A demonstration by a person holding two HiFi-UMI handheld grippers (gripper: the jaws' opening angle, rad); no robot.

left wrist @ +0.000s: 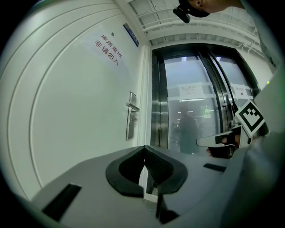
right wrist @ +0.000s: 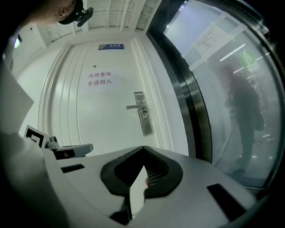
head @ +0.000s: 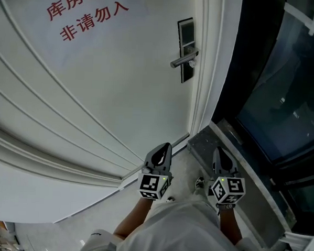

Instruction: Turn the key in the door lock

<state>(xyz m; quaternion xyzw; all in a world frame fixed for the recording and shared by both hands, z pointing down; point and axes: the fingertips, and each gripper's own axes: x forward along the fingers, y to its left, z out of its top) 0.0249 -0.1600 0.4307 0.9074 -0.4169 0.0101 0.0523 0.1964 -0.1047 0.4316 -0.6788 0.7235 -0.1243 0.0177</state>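
Note:
The white door (head: 95,93) carries a dark lock plate (head: 186,48) with a silver lever handle (head: 182,59); the right gripper view shows the same lock plate (right wrist: 143,113) straight ahead. I cannot make out a key at this distance. Both grippers are held low in front of the person, well short of the door. My left gripper (head: 161,151) is shut, its tips meeting (left wrist: 144,148). My right gripper (head: 222,154) is shut too (right wrist: 143,148). I see nothing held in either. Each gripper shows at the edge of the other's view.
Red characters (head: 84,16) are printed on the door, and a blue sign (right wrist: 111,46) hangs above it. Right of the door frame stand dark-framed glass panels (head: 284,92) over a dark stone sill (head: 234,152). A person's figure (left wrist: 189,131) shows dimly in the glass.

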